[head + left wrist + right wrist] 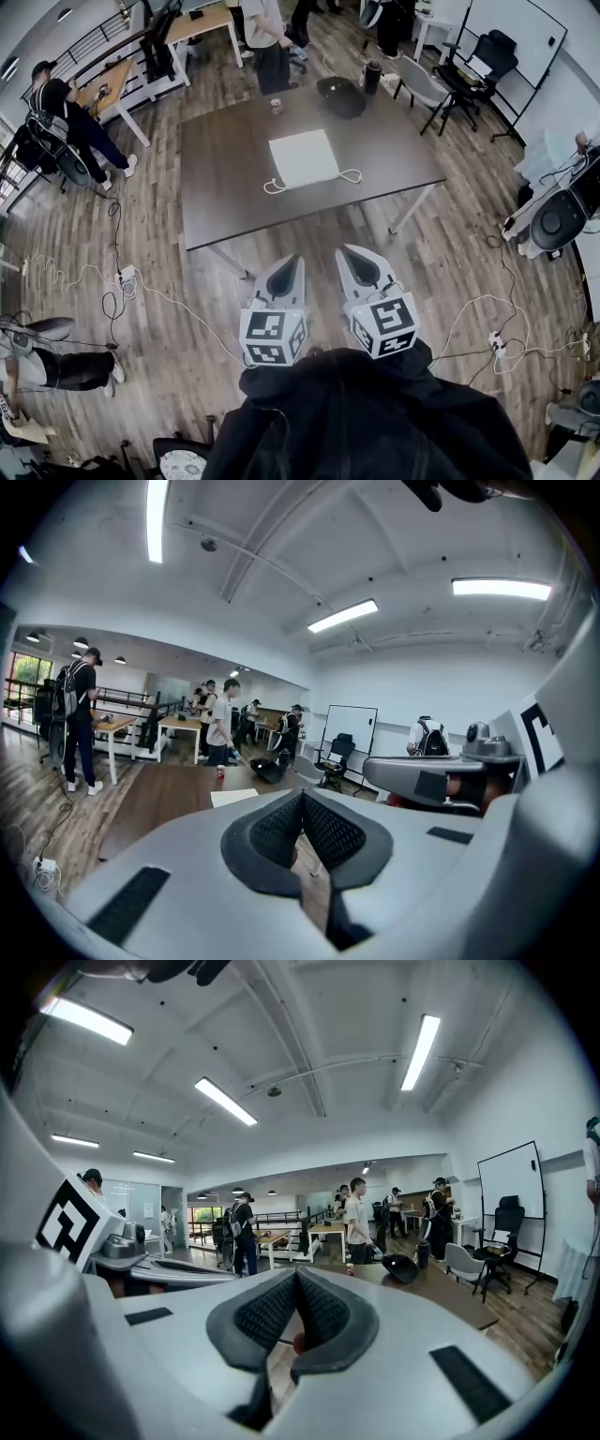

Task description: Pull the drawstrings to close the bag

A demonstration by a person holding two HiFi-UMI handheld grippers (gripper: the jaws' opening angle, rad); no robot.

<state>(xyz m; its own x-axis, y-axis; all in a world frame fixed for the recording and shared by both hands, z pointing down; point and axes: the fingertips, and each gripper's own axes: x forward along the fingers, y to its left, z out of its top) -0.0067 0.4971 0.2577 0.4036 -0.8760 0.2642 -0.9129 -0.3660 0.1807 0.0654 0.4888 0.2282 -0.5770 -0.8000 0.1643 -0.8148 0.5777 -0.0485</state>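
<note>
Out on the dark desk (225, 202), a white drawstring bag (302, 155) lies flat. Wood-plank floor (159, 234) all around; left tool (291, 267) and right tool (354, 258) clenched, empty, short of it.

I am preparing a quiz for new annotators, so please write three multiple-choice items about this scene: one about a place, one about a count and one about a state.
1. Where does the white bag lie?
A. on the floor
B. near the middle of the table
C. on a chair

2. How many cord loops stick out at the bag's near edge?
A. one
B. four
C. two

3. How are the left gripper and the right gripper?
A. both shut and empty
B. both open
C. both shut on a cord

Answers:
1 B: the head view shows it on the dark tabletop.
2 C: there is one loop at each near corner.
3 A: in each gripper view the jaws meet with nothing between them.
</note>
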